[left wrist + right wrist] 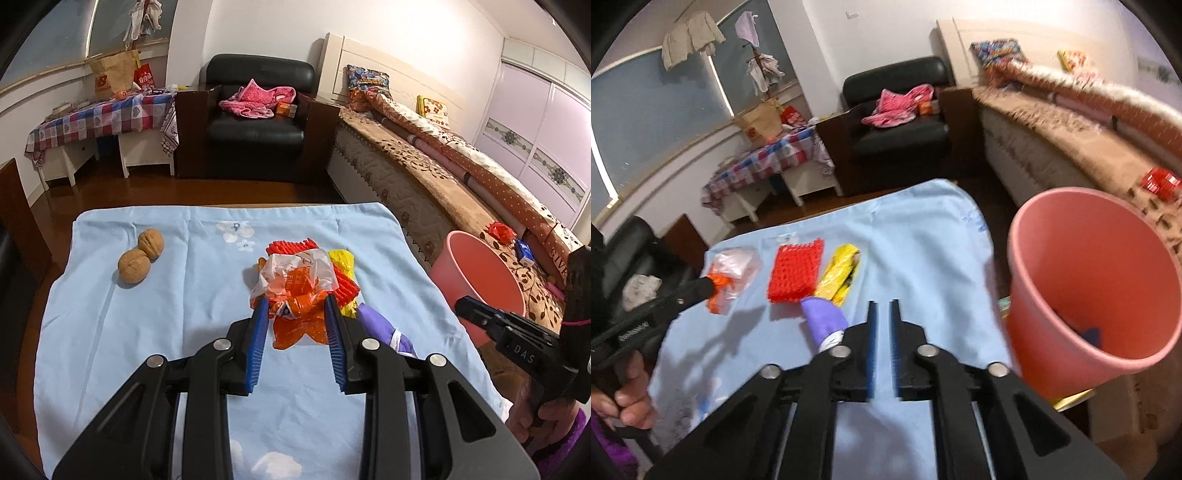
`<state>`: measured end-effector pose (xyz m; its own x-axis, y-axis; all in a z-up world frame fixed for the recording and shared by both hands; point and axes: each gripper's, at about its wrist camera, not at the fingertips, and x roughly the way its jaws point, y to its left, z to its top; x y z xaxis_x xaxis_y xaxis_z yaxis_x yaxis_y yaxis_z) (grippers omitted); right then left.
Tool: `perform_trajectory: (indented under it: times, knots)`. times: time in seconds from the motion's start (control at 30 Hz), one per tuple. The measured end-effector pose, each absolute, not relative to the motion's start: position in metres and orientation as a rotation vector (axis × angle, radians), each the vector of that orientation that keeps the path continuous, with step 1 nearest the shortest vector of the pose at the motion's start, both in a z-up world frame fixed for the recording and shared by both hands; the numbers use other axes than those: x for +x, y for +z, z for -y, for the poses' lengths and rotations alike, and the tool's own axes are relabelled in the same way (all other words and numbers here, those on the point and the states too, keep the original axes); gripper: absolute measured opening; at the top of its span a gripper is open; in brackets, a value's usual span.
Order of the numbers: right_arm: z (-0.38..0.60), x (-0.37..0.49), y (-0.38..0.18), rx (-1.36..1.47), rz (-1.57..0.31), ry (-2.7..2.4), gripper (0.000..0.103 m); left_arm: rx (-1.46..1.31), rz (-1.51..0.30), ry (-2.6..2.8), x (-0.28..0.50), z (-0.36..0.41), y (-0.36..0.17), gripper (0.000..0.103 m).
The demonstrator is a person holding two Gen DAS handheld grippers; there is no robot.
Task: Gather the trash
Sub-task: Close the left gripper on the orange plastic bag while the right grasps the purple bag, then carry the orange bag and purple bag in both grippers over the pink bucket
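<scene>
A: Left hand-held gripper (295,306) is down on the surface (147,314), the one under the pale blue cloth, and its blue pads are clamped on either side of a crumpled orange-and-clear plastic wrapper (295,288).

B: Confirmed from the right wrist view: that wrapper (729,277) sits at the tip of the left hand-held gripper (711,284), by the left edge of the cloth.

A: And the rest of the trash? A red bumpy sheet (796,275), a yellow wrapper (838,275) just beside it, and a purple piece (823,319) touching the near ends of both.

B: Right hand-held gripper (883,306) hangs over bare cloth with only a narrow gap between its pads and nothing in it.

A: The pink bin (1082,258) stands just off the right edge of the surface, beside the bed (424,173). Something dark lies at its bottom; I can't tell what.

B: Two walnuts (140,254) sit touching each other at the far left of the cloth, well apart from the pile.
</scene>
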<state>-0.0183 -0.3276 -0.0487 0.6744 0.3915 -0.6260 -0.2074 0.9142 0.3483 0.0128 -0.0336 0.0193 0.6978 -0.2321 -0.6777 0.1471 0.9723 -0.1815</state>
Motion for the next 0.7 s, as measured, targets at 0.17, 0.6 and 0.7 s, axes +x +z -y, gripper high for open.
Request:
perform_trajectory:
  times: [0.17, 0.6, 0.7]
  knots:
    - [0.306, -0.014, -0.057, 0.232, -0.794, 0.392, 0.056, -0.112, -0.777, -0.221, 0.013, 0.034, 0.016, 0.031]
    - [0.265, -0.008, -0.085, 0.075, -0.88, 0.415, 0.027, -0.134, -0.755, -0.241, 0.01, 0.032, 0.021, 0.031]
    - [0.276, -0.013, -0.076, 0.098, -0.844, 0.39, 0.022, -0.135, -0.745, -0.25, 0.009, 0.034, 0.025, 0.031]
